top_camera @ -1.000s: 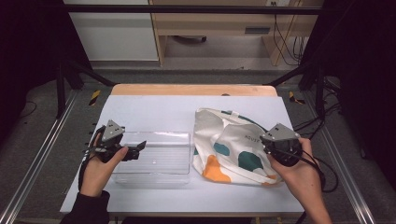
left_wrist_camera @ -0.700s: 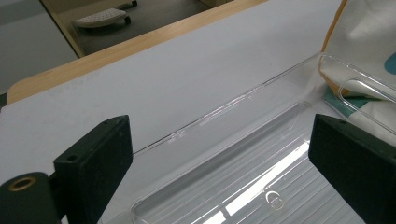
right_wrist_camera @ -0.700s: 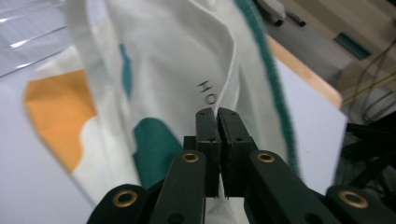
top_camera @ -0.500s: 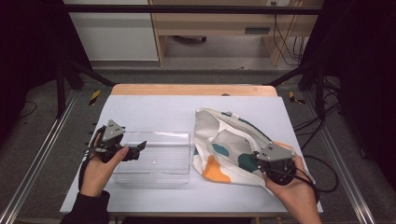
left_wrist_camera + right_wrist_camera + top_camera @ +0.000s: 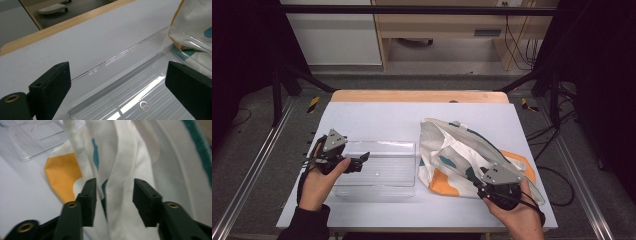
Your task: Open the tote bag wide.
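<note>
A white cloth bag [image 5: 462,145] with teal and orange patches lies crumpled on the right half of the table. A clear plastic tray [image 5: 382,144] sits to its left, its right end touching the bag. My right gripper [image 5: 478,181] rests at the bag's near edge. Its jaws have just been opening and now stand apart around a white fold of the bag [image 5: 117,170], not pressing it. My left gripper [image 5: 362,161] hovers open over the tray's left end, and the tray's far rim [image 5: 120,53] lies between its wide jaws with nothing held.
The white table top [image 5: 377,117] stretches bare behind the tray, with a wooden strip [image 5: 417,96] along the far edge. Metal rails [image 5: 257,165] run down both sides of the table. Cables [image 5: 557,180] trail off to the right.
My right hand has slid down the bag toward the near edge of the table and lower. The left hand and the tray have stayed put.
</note>
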The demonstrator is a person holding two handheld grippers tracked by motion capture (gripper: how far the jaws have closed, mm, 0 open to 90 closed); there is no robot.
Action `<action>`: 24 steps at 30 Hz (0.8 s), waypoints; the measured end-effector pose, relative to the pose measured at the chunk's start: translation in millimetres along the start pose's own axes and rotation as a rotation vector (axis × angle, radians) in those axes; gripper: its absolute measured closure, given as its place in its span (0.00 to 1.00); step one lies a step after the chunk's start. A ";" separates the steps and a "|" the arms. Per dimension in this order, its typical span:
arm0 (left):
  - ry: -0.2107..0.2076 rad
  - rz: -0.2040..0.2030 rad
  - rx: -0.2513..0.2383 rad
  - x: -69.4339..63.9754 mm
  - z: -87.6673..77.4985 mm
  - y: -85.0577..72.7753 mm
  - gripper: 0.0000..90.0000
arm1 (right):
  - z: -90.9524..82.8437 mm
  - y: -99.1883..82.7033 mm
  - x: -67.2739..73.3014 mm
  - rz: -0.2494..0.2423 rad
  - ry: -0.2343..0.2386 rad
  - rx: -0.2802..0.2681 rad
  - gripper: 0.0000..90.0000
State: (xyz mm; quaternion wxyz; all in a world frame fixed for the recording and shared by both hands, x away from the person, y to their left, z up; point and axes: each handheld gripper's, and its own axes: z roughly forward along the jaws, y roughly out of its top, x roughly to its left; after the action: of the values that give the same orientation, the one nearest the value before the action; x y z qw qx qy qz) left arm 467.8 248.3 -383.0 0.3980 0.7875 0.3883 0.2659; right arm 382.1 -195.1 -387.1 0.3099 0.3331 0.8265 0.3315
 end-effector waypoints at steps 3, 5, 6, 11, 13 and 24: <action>-0.002 0.003 0.005 -0.7 0.9 -0.3 0.07 | 3.7 12.3 1.2 -0.002 -0.018 -0.012 0.46; -0.013 0.022 -0.007 -1.5 3.3 0.4 0.07 | 11.0 24.3 3.8 -0.015 -0.022 -0.017 0.43; -0.013 0.022 -0.007 -1.5 3.3 0.4 0.07 | 11.0 24.3 3.8 -0.015 -0.022 -0.017 0.43; -0.015 0.019 -0.005 -6.0 3.0 1.7 0.07 | 27.9 33.8 -2.0 0.046 -0.086 0.026 0.56; -0.021 0.025 0.001 -8.8 4.5 1.8 0.07 | 31.9 28.2 -3.6 0.068 -0.089 0.034 0.76; -0.038 0.028 0.001 -19.2 7.9 5.3 0.06 | 36.0 -9.4 21.1 0.073 0.112 0.023 0.95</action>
State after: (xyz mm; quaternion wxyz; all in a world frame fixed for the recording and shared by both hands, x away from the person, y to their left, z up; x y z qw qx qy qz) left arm 464.9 227.2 -385.0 0.4012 0.7979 0.3698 0.2561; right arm 392.9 -172.1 -421.5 0.2469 0.3472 0.8337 0.3512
